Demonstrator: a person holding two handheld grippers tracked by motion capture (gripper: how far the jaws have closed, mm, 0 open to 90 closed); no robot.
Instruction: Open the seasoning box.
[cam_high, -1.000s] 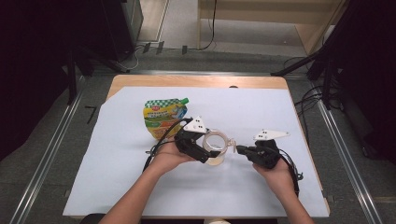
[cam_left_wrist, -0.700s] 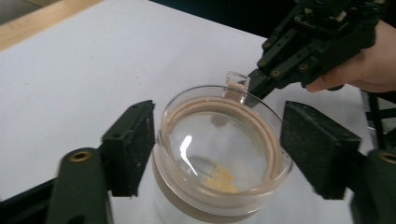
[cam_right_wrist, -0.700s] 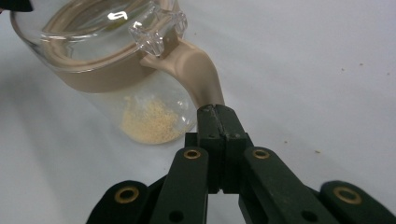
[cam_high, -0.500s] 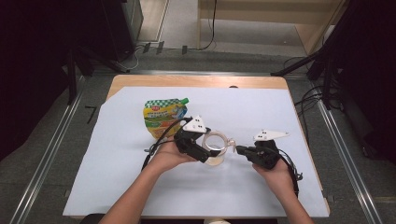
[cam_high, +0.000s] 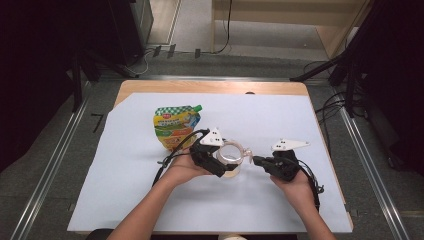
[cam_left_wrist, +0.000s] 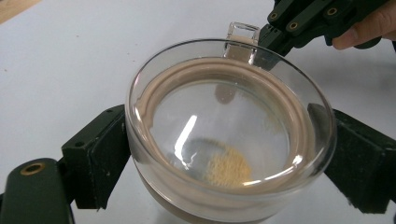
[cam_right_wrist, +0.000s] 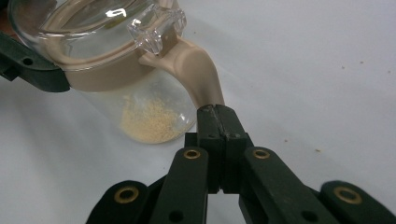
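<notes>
**Jar braced on two sides, latch tab pinched**

Overhead first, high view. Clear glass jar (cam_high: 231, 159) stands near the middle of the white-covered surface (cam_high: 125, 200), between the two tools. Left tool (cam_high: 216, 161) comes in from the jar's left, right tool (cam_high: 257, 160) from its right. A printed pouch (cam_high: 173, 127) lies flat just behind the left tool, spout cap toward the far right, untouched. Jar reads upright here, mouth up, long axis vertical.

Left gripper view. Jaws stand wide, one pad on each side of the jar's lid (cam_left_wrist: 231, 128) just below the rim, touching the glass. Likely reason: this tool steadies the body so it cannot turn or slide while the other hand works the closure. A tan seal ring sits under the glass lid; a small heap of yellowish grains (cam_left_wrist: 229, 168) rests on the bottom. The clear hinge lug (cam_left_wrist: 243, 35) points away, toward the right tool (cam_left_wrist: 299, 21).

Right gripper view. Jaws pressed together on the end of the tan latch tab (cam_right_wrist: 198, 77), which curves down from under the clear lug (cam_right_wrist: 156, 28). Tab runs outward from the lid toward this tool, so a pull along its length looks intended. Lid closed, by my reading.
</notes>
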